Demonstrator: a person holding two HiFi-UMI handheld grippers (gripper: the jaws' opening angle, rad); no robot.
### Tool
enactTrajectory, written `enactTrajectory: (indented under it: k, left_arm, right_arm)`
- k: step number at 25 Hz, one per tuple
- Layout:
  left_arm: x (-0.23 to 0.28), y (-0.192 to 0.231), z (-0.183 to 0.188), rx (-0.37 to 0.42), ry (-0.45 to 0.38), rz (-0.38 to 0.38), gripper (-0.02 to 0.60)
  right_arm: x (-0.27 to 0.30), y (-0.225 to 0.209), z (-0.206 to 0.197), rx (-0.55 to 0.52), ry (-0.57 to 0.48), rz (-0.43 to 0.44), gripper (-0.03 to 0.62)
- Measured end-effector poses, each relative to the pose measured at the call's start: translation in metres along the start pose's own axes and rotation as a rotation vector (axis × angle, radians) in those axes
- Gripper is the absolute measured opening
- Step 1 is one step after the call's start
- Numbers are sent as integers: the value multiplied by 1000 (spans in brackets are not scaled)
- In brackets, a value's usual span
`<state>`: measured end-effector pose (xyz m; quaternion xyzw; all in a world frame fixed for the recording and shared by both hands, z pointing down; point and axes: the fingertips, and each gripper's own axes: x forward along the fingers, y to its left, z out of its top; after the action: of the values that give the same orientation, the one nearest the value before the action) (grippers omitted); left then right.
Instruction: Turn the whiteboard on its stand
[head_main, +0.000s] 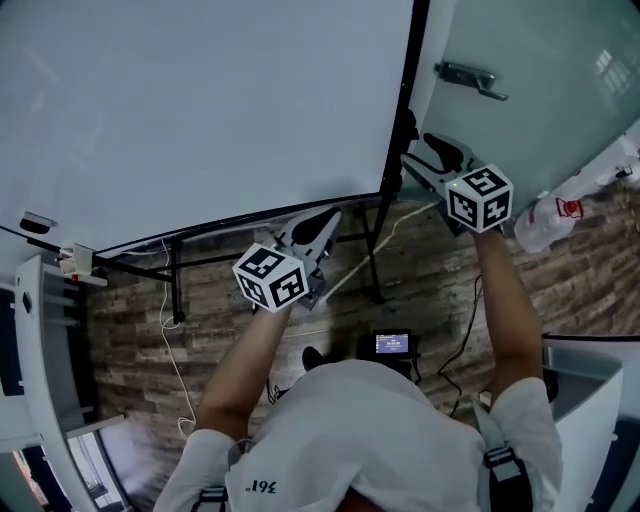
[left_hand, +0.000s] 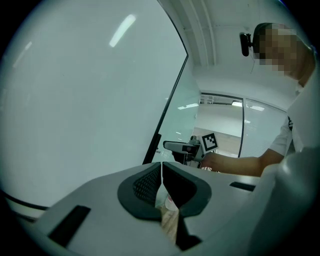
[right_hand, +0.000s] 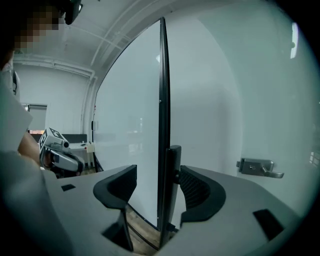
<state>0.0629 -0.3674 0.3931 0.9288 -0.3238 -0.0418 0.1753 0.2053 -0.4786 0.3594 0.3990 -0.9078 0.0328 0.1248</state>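
Note:
The whiteboard (head_main: 200, 110) is a big white panel in a black frame that fills the upper left of the head view. My right gripper (head_main: 420, 160) is at the board's right edge, by the black stand post (head_main: 405, 130). In the right gripper view my right gripper (right_hand: 157, 175) is open, with the frame edge (right_hand: 162, 100) and the post (right_hand: 172, 185) between its jaws; the left pad stands clear of the board. My left gripper (head_main: 322, 225) hangs just under the board's bottom edge. Its jaws (left_hand: 161, 167) are shut with nothing between them, the whiteboard (left_hand: 75, 100) close on the left.
The stand's black legs (head_main: 372, 260) rest on a wood-plank floor with loose cables (head_main: 175, 350) and a small lit screen (head_main: 392, 344). A door with a metal handle (head_main: 470, 78) is right behind the board's edge. White furniture (head_main: 40, 340) flanks the left, and more (head_main: 590, 400) the right.

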Motion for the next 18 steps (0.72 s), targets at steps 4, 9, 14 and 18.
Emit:
enactTrajectory:
  k: [4,9,14,18]
  left_arm:
    - [9,9,1,-2,9,16,-2]
    - [13,15,0,-2,23,28,-2]
    - [5,18,-6,-1,40,44,-1]
    - [-2,23,-8,-1,44,62,-2]
  right_arm:
    - [19,-15,2,-1,9,28,298]
    - [40,-22,3,8,16,72,316]
    - [53,-21,8,16,7,104,316]
    - [63,-14,14,6,9,152,314]
